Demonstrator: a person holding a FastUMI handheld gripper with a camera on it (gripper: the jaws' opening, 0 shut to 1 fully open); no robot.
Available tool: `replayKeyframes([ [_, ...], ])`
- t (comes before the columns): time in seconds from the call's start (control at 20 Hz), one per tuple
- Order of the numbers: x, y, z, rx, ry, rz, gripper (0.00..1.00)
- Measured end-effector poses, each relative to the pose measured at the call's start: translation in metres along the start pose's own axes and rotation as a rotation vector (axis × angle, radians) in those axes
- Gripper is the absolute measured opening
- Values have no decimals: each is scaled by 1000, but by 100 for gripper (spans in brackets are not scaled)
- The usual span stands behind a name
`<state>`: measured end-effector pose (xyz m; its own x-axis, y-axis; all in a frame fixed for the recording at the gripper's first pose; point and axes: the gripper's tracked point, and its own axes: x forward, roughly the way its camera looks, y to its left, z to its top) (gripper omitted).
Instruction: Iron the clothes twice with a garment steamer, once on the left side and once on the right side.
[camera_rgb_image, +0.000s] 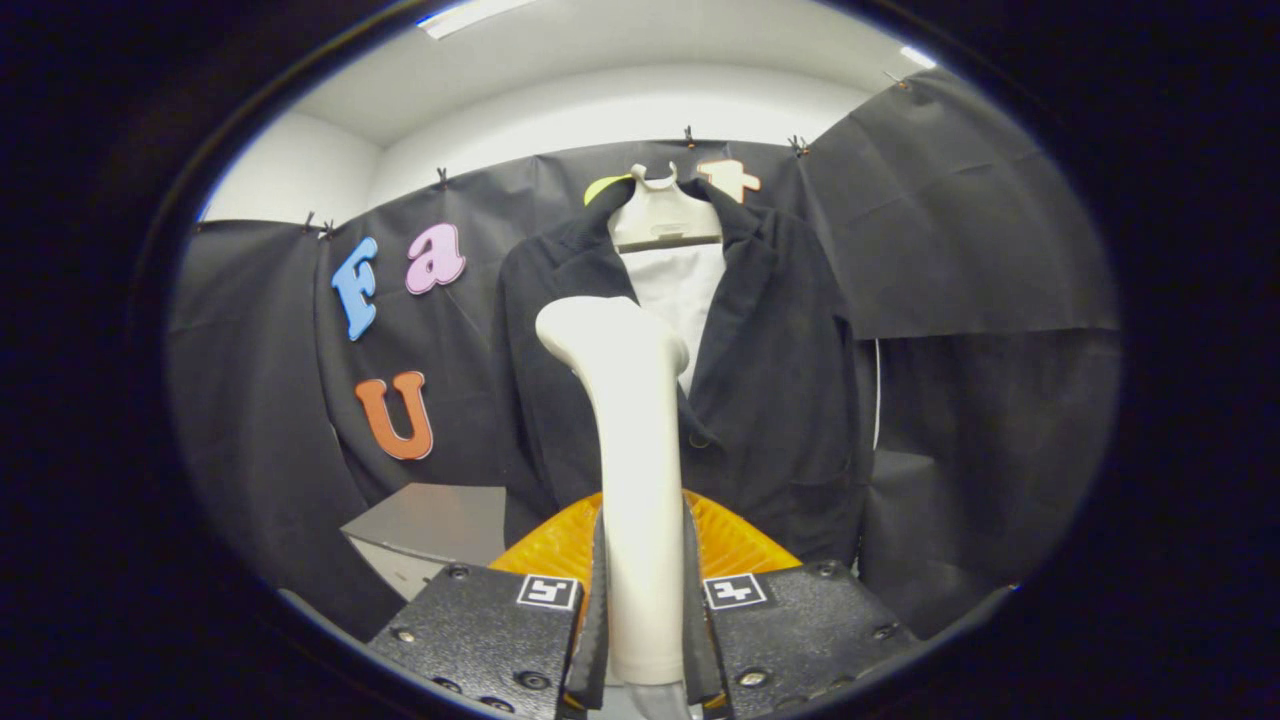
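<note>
Your garment steamer stands upright between the jaws, its pale handle rising straight up from them and widening into a head that tilts over to the left at the top. The gripper is clenched on that handle, one finger pressing each side of it low down. Just beyond the fingers, an orange ribbed part fans out to the left and right behind the handle. Farther off, directly ahead of the steamer's head, a dark jacket hangs facing you, its front open at the top so that a white lining or shirt shows between the lapels. The steamer's head overlaps the jacket's left front panel in your view; whether it touches the cloth you cannot tell from here. The jacket hangs on a pale hanger at the top of the booth's black cloth wall, which wraps around on both sides. Low and to the left of the jacket, a grey table shows one corner.
</note>
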<state>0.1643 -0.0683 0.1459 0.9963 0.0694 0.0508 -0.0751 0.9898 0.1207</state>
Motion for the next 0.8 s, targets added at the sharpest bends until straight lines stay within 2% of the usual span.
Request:
replayKeyframes([
  [0.35, 54, 7, 0, -68, 12, -36, 33],
  [0.8, 60, 0, -21, -125, 40, -69, 33],
])
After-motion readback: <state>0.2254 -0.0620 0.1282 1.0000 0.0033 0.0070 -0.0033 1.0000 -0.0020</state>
